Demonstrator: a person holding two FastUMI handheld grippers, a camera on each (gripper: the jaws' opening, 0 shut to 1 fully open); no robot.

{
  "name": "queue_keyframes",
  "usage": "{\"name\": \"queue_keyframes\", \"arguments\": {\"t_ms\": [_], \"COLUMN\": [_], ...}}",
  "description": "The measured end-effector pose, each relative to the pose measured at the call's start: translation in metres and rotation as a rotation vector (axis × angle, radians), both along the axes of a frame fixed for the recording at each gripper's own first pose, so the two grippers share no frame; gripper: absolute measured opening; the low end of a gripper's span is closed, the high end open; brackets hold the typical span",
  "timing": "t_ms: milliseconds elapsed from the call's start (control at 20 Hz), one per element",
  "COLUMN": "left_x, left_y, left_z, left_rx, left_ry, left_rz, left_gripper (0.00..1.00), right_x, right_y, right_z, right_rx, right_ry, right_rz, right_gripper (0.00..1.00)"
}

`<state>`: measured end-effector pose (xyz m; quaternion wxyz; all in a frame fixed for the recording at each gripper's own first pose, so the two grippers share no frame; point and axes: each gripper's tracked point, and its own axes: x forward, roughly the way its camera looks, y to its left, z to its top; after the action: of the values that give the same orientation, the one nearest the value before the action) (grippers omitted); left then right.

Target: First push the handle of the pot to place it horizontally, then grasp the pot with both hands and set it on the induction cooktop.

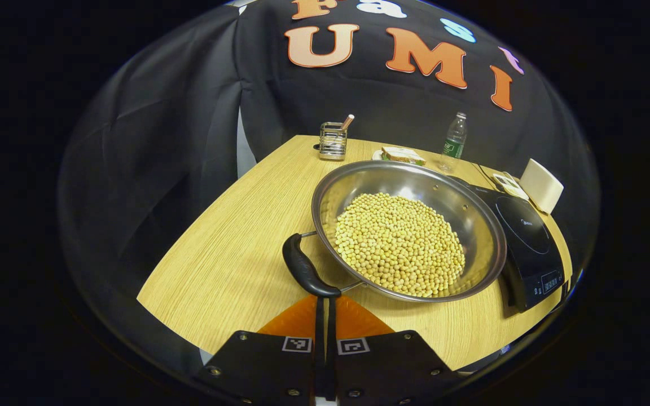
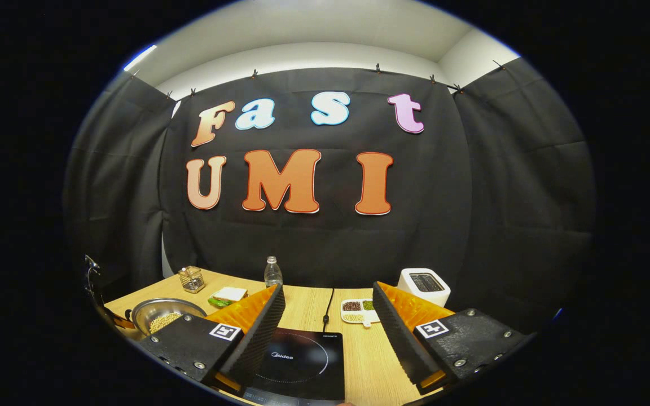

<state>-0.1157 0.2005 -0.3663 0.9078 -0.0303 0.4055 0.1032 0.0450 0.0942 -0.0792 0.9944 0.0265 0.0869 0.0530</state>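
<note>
A steel pot (image 1: 471,225) filled with yellow beans (image 1: 398,242) sits on the wooden table (image 1: 229,254). Its black handle (image 1: 302,266) points toward me, slightly left. My left gripper (image 1: 325,301) is shut, with nothing between its fingers, and its tips touch the near end of the handle. The black induction cooktop (image 1: 528,242) lies just right of the pot, its edge under the pot's rim. In the right gripper view my right gripper (image 2: 329,288) stands open above the cooktop (image 2: 302,361), with the pot (image 2: 166,313) far off at the left.
Along the back of the table stand a wire utensil holder (image 1: 333,141), a sandwich on a plate (image 1: 401,155), a water bottle (image 1: 453,141) and a white toaster (image 2: 424,285). A small divided dish (image 2: 359,309) and the cooktop's cord (image 2: 328,307) lie behind the cooktop.
</note>
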Motion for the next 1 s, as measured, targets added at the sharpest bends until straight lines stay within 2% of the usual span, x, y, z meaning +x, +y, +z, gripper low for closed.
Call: {"name": "queue_keyframes", "arguments": {"t_ms": [550, 1000], "left_x": [0.023, 0.042], "left_y": [0.031, 0.048], "left_z": [-0.006, -0.011], "left_rx": [0.040, 0.040], "left_ry": [-0.050, -0.057], "left_rz": [-0.014, -0.011], "left_gripper": [0.02, 0.02], "right_x": [0.010, 0.014], "right_y": [0.022, 0.020], "right_z": [-0.004, 0.005], "right_rx": [0.012, 0.053], "right_ry": [0.005, -0.026], "right_rz": [-0.001, -0.034], "right_gripper": [0.97, 0.97]}}
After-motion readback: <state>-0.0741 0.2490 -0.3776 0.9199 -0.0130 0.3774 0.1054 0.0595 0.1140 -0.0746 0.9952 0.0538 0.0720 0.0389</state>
